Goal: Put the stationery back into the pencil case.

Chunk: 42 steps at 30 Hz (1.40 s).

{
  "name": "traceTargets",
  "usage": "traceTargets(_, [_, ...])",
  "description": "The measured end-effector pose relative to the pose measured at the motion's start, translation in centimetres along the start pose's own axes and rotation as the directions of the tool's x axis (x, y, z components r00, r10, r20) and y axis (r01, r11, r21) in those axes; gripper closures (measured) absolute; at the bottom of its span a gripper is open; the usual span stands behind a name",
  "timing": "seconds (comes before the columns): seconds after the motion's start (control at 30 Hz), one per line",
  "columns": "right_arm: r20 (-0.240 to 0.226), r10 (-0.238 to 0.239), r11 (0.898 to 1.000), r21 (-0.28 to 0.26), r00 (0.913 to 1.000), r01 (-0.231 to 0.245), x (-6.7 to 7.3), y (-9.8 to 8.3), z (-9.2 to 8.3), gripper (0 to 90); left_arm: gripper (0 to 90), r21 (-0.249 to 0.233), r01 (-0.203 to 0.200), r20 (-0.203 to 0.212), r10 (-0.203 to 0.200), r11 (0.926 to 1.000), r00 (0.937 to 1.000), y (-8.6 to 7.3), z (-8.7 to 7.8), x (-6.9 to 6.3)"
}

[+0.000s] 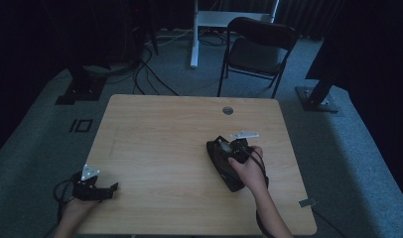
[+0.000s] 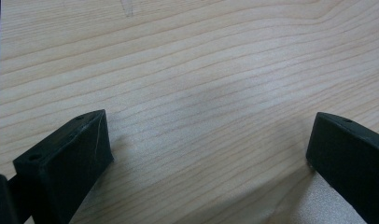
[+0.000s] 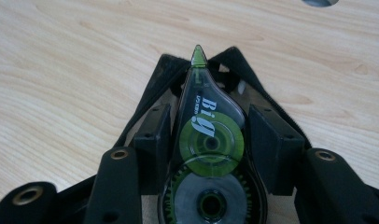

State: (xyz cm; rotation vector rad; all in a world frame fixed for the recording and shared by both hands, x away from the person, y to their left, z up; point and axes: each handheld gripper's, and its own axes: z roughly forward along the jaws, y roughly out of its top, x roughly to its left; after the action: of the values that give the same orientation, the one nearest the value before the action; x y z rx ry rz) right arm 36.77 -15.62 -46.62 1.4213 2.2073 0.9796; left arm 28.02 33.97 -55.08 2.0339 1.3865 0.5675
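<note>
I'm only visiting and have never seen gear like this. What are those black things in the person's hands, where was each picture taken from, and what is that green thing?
There is no robot here: a person sits at a wooden table and holds a hand-operated two-jaw gripper in each hand. The wide picture comes from a camera fixed above the person, looking forward and down; a chair stands beyond the table.

The other two pictures come from small cameras riding on the grippers, looking along their black jaws.

The left gripper rests near the table's near left corner, jaws wide apart over bare wood, holding nothing.

The right gripper has its jaws against both sides of a green correction tape dispenser, with its pointed tip facing away from the camera. It sits over a black pouch lying open on the table.
</note>
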Motion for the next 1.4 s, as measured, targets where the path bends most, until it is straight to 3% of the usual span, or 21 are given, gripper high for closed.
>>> traceTargets(0.63, [0.015,0.041,0.988,0.148,0.999,-0.043,0.1,0.2,2.7,50.3,0.0,0.0,0.0,0.0,0.0,1.0,1.0,0.0,0.0,0.0])
traceTargets(1.4, [0.046,0.054,0.965,0.255,0.9975,-0.064,0.0,0.3,5.3,50.1,0.0,0.001,0.0,0.001,0.0,1.0,1.0,0.0,0.0,0.0])
